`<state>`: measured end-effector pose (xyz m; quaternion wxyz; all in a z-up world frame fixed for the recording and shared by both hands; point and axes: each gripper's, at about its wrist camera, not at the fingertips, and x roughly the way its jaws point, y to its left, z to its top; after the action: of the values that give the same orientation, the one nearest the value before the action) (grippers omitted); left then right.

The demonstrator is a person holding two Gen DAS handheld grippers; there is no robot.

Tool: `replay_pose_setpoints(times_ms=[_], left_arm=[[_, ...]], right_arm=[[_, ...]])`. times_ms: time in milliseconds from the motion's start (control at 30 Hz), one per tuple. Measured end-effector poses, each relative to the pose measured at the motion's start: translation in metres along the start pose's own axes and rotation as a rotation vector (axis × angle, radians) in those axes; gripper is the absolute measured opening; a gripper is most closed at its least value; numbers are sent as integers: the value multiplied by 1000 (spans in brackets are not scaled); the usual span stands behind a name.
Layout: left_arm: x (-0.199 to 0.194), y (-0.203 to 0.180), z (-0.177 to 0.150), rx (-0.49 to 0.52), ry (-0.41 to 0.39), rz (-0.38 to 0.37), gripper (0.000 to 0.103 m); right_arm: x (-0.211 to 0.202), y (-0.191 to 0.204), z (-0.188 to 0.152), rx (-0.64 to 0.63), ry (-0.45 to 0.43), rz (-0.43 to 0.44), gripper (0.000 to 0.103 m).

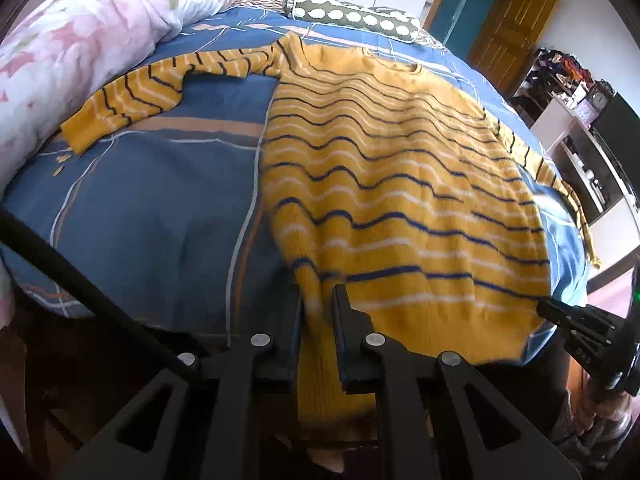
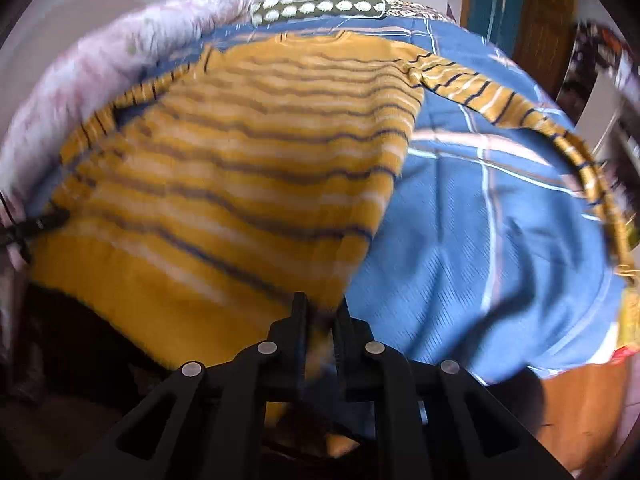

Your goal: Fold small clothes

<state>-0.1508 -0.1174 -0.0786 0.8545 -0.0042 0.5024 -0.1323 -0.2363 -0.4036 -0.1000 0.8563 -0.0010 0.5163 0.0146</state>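
A mustard-yellow sweater (image 1: 392, 184) with dark blue and white stripes lies spread on the blue bed cover (image 1: 152, 200), neck toward the far side, sleeves out to both sides. My left gripper (image 1: 318, 300) is shut on the sweater's left hem corner. My right gripper (image 2: 322, 308) is shut on the right hem corner of the sweater (image 2: 240, 168). The right gripper also shows at the right edge of the left wrist view (image 1: 560, 312), and the left gripper at the left edge of the right wrist view (image 2: 44, 224). The right wrist view is blurred.
A pink floral quilt (image 1: 92, 36) is piled along the bed's left side. A green bolster with white dots (image 1: 352, 14) lies at the head. A wooden door (image 1: 516, 20) and shelves (image 1: 580, 120) stand to the right of the bed.
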Motion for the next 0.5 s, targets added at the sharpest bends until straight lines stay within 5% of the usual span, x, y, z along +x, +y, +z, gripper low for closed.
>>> replay_pose_setpoints(times_ms=[100,233,333,500], left_arm=[[-16,-3,-2,13,-65,29,23],[-40,-16,-4,63,-189,78,61],[-49,-32,-5,116,-245,120,65],[-44,-47,-9,179,-230,142,66]], right_arm=[[-11,5,0,-32,-36,-80,15],[-29,6,15,-44,-84,-167,31],[-38,10,24,-58,-113,-201,35],[-37,20,27,-71,-112,-251,40]])
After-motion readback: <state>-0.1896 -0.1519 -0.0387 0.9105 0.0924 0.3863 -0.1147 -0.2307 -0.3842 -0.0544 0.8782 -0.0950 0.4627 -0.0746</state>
